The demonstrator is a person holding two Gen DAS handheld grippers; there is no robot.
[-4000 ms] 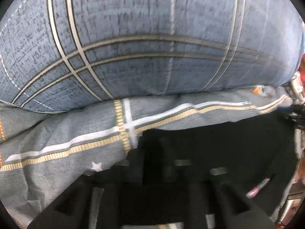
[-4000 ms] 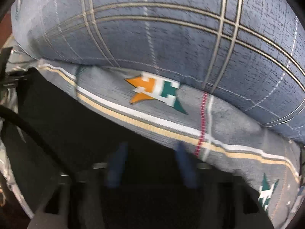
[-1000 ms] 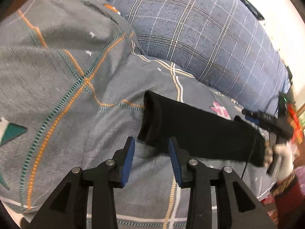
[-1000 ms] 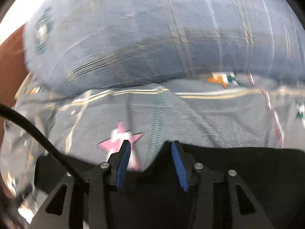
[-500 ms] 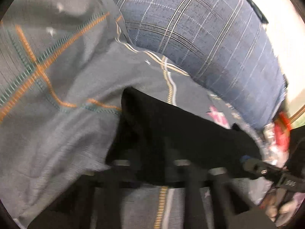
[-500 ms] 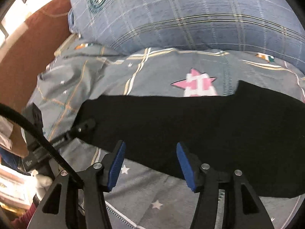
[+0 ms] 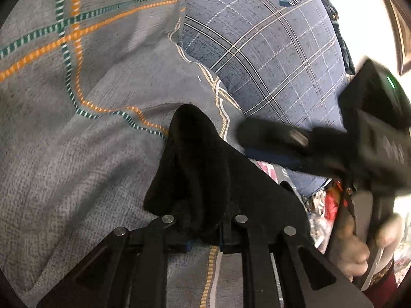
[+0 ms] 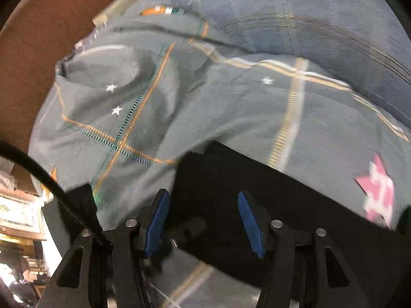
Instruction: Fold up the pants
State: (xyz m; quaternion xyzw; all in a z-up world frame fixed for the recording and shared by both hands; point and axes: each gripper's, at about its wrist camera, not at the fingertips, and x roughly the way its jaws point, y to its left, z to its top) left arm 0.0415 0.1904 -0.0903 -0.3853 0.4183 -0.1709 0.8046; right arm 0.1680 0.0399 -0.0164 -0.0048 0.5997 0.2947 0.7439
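The black pants lie folded on a grey patterned bedsheet. My left gripper is shut on the near left end of the pants, and the cloth bunches up between its jaws. In the right wrist view the pants spread under my right gripper, which is open with its blue pads above the cloth's left end. The right gripper also shows in the left wrist view, blurred, hovering over the pants.
A large blue plaid pillow lies along the far side of the bed, also in the right wrist view. A brown headboard or wall stands at the left. Clutter shows past the bed edge.
My left gripper has closed on the left end of the pants and lifted it. My right gripper has swung left across the pants towards the same end.
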